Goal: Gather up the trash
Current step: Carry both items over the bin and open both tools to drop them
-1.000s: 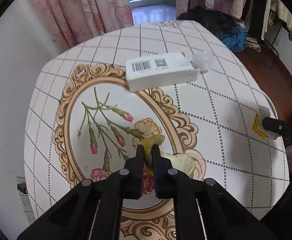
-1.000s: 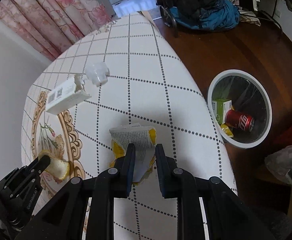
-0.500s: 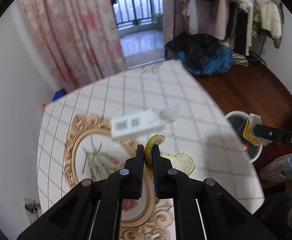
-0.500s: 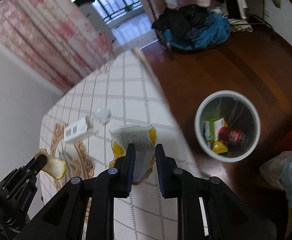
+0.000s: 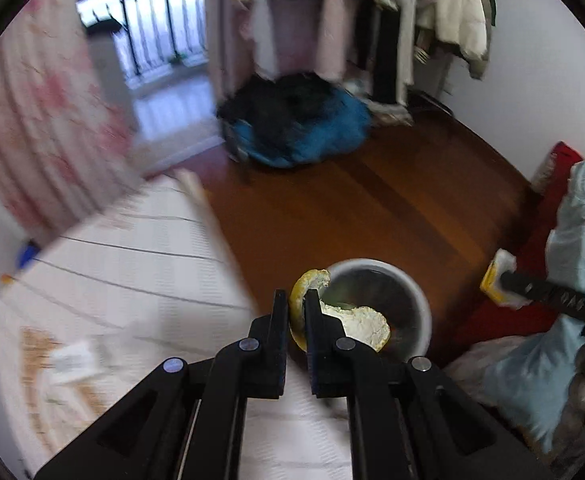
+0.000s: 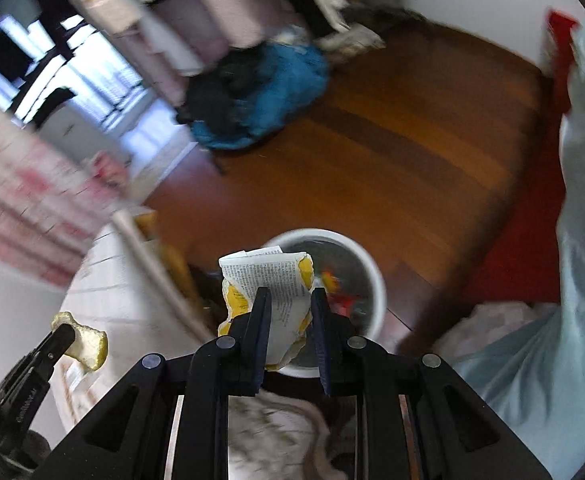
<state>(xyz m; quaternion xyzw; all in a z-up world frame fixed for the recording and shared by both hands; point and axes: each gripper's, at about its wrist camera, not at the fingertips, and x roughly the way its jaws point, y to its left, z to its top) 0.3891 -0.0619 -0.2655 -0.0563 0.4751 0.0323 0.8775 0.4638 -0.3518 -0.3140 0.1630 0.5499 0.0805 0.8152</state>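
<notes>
Left gripper (image 5: 296, 310) pinches a curled citrus peel (image 5: 348, 316), its length trailing right over the white bin (image 5: 420, 300) on the floor, while the right gripper (image 6: 290, 312) clamps a torn yellow wrapper (image 6: 276, 284), standing upright near the bin.

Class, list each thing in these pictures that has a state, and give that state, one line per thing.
Left gripper: shut on the fruit peel.
Fruit peel: held in the air.
Right gripper: shut on the torn wrapper.
Torn wrapper: held in the air.
Waste bin: open, trash inside.
</notes>
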